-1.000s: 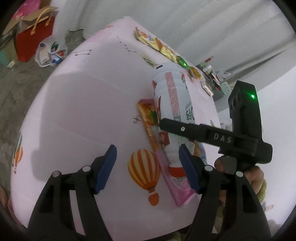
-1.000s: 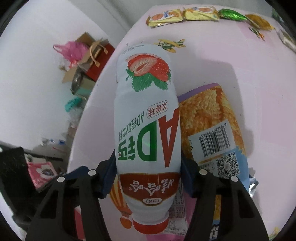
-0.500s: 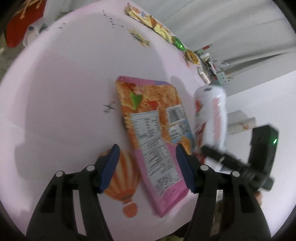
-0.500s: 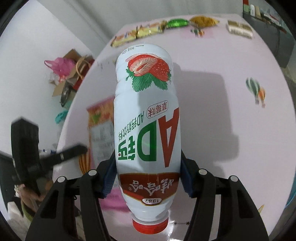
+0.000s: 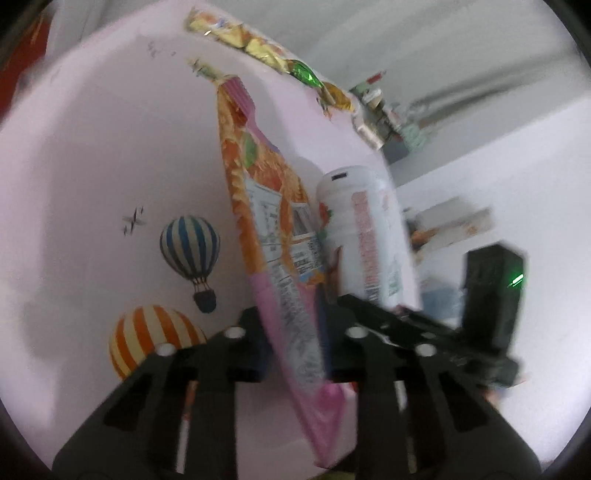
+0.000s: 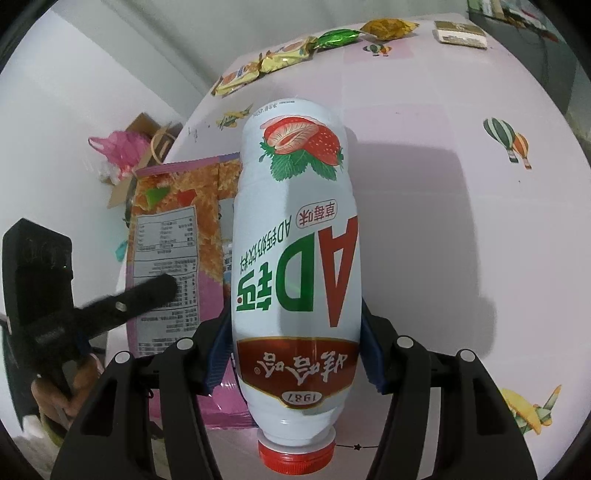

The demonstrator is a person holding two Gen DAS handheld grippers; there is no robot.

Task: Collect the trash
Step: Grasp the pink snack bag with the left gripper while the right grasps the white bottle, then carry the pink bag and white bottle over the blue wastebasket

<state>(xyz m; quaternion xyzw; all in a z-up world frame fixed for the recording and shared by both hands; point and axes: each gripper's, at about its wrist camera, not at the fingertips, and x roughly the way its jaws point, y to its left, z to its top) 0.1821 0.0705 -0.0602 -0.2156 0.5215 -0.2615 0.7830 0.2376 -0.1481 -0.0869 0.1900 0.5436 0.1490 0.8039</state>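
My left gripper (image 5: pixel 295 347) is shut on the pink-edged end of an orange snack bag (image 5: pixel 266 206), which stands up on edge off the pink table (image 5: pixel 92 147). My right gripper (image 6: pixel 295 347) is shut on a white strawberry drink bottle (image 6: pixel 295 236) with a red cap, held above the table. In the left wrist view the bottle (image 5: pixel 365 240) hangs just right of the bag, with the right gripper's body (image 5: pixel 491 306) beyond it. In the right wrist view the bag (image 6: pixel 173 236) is left of the bottle, beside the left gripper's body (image 6: pixel 40 295).
A row of small snack wrappers (image 6: pixel 288 55) lies along the table's far edge, with a flat packet (image 6: pixel 460 33) at the far right. Bags and a cardboard box (image 6: pixel 140 147) sit on the floor to the left. The tablecloth (image 6: pixel 480 184) has balloon prints.
My left gripper has closed on the snack bag and lifted its end, so the bag now stands on edge. My right gripper still holds the bottle, now close beside the bag.
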